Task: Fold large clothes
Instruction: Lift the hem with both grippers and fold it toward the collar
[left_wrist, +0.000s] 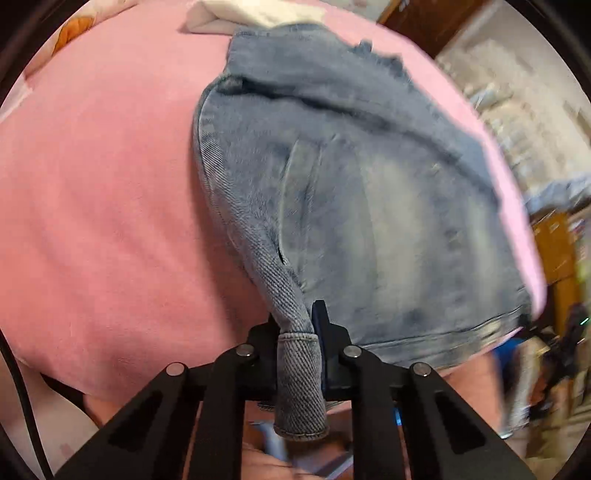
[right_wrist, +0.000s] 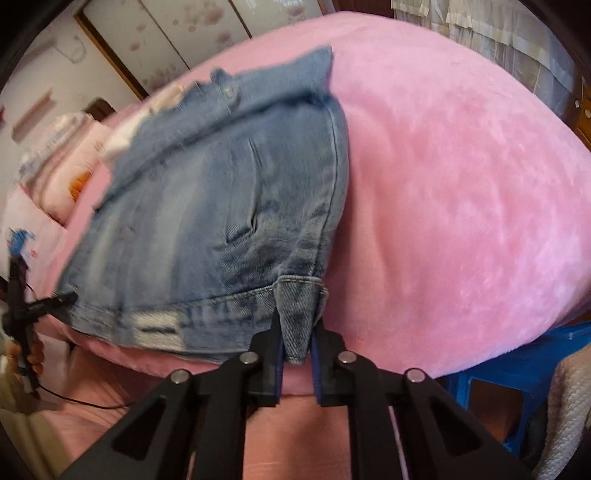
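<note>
A faded blue denim jacket (left_wrist: 362, 206) lies on a pink blanket (left_wrist: 103, 206) that covers a bed. My left gripper (left_wrist: 300, 332) is shut on the jacket's near left hem corner, and a strip of denim hangs down between its arms. In the right wrist view the same denim jacket (right_wrist: 221, 206) spreads to the left. My right gripper (right_wrist: 297, 332) is shut on its near right hem corner, the cloth pinched between the blue pads. The left gripper (right_wrist: 55, 299) shows at the hem's far left end, with a hand behind it.
A folded white and pink cloth (left_wrist: 251, 14) lies beyond the jacket's collar. A blue plastic stool (right_wrist: 517, 369) stands beside the bed at the right. Pink bedding (right_wrist: 62, 155) is stacked at the far left. Wooden furniture (left_wrist: 557, 251) stands past the bed's edge.
</note>
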